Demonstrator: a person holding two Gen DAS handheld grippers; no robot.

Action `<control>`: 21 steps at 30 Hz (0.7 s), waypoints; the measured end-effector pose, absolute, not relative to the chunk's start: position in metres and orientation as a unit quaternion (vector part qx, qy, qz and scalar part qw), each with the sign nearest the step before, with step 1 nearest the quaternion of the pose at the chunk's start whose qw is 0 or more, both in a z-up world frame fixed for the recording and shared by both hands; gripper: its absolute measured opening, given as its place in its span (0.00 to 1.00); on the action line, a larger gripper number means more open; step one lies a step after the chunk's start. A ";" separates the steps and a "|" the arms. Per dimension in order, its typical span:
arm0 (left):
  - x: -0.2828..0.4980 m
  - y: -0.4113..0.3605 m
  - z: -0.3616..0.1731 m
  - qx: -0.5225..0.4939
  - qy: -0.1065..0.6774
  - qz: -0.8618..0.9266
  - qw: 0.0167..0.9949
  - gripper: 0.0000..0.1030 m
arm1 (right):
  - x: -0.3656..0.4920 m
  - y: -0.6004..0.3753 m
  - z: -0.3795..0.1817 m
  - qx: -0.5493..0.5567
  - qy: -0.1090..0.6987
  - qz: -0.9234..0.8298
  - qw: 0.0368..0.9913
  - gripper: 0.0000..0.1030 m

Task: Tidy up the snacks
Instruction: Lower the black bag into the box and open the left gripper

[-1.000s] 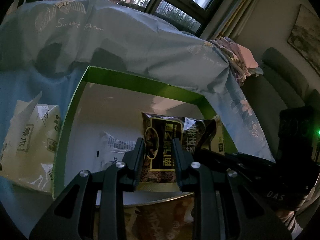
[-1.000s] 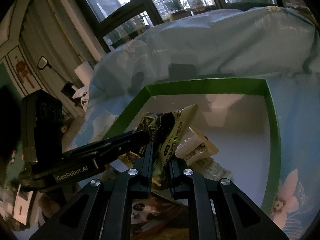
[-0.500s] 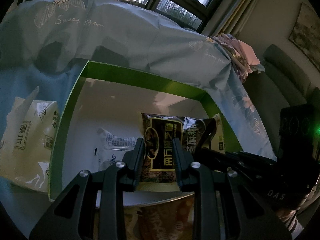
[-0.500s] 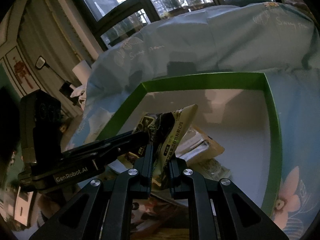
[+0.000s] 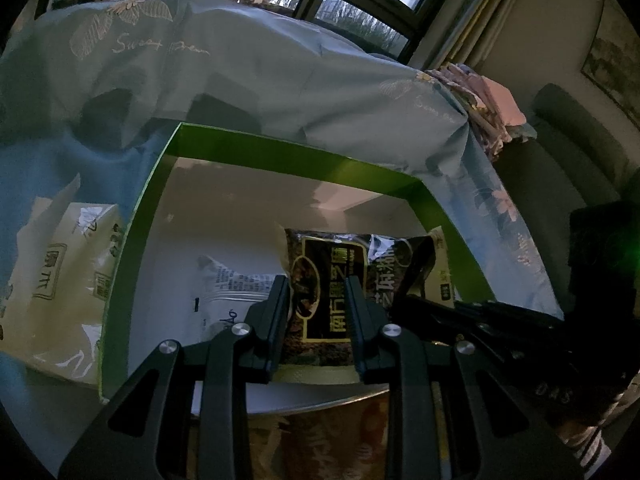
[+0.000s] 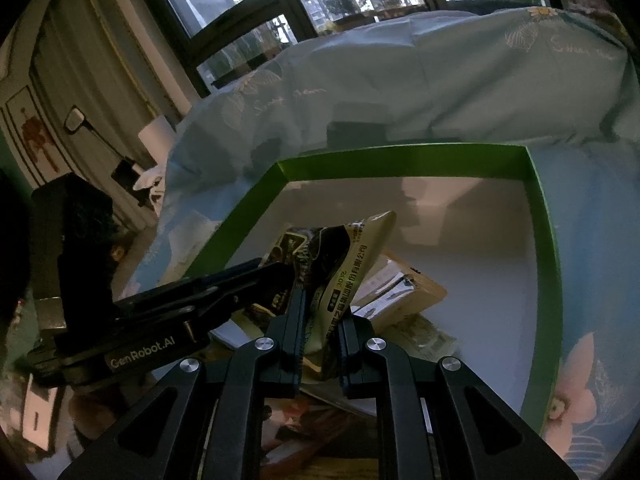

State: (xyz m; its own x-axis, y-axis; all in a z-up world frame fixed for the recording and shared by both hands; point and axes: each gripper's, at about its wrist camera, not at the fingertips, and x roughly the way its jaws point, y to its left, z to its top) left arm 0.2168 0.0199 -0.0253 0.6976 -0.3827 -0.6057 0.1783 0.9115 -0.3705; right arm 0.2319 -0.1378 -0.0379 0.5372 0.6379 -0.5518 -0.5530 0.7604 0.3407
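Note:
A dark brown snack packet [image 5: 328, 280] with gold lettering hangs upright over the open green box [image 5: 280, 152]. My left gripper [image 5: 318, 292] is shut on its lower left part. My right gripper [image 6: 320, 312] is shut on the packet's [image 6: 344, 252] other end, where the pale yellow back shows. In the left wrist view the right gripper [image 5: 440, 312] reaches in from the right; in the right wrist view the left gripper [image 6: 260, 276] comes in from the left. The packet's lower edge is hidden behind the fingers.
Inside the green box [image 6: 400, 160] lie a white packet [image 5: 232, 288] and a tan packet [image 6: 404, 292]. A pale tissue pack [image 5: 52, 280] sits left of the box on the blue floral sheet [image 5: 240, 60]. More snack packaging [image 5: 320, 432] lies below my fingers. A grey sofa [image 5: 580, 140] stands to the right.

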 end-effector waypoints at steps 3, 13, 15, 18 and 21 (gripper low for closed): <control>0.217 0.019 -0.026 -0.137 0.357 -0.145 0.913 0.26 | 0.232 -0.137 -0.038 0.059 0.340 0.334 0.877 0.14; 0.216 0.020 -0.023 -0.134 0.350 -0.122 0.919 0.48 | 0.225 -0.145 -0.032 0.046 0.326 0.302 0.895 0.35; 0.213 0.020 -0.020 -0.131 0.345 -0.119 0.922 0.48 | 0.223 -0.150 -0.030 0.049 0.323 0.295 0.898 0.38; 0.207 0.017 -0.014 -0.124 0.338 -0.114 0.926 0.55 | 0.214 -0.157 -0.025 0.054 0.313 0.291 0.903 0.38; 0.198 0.012 -0.004 -0.112 0.327 -0.106 0.933 0.66 | 0.201 -0.164 -0.018 0.057 0.302 0.291 0.906 0.40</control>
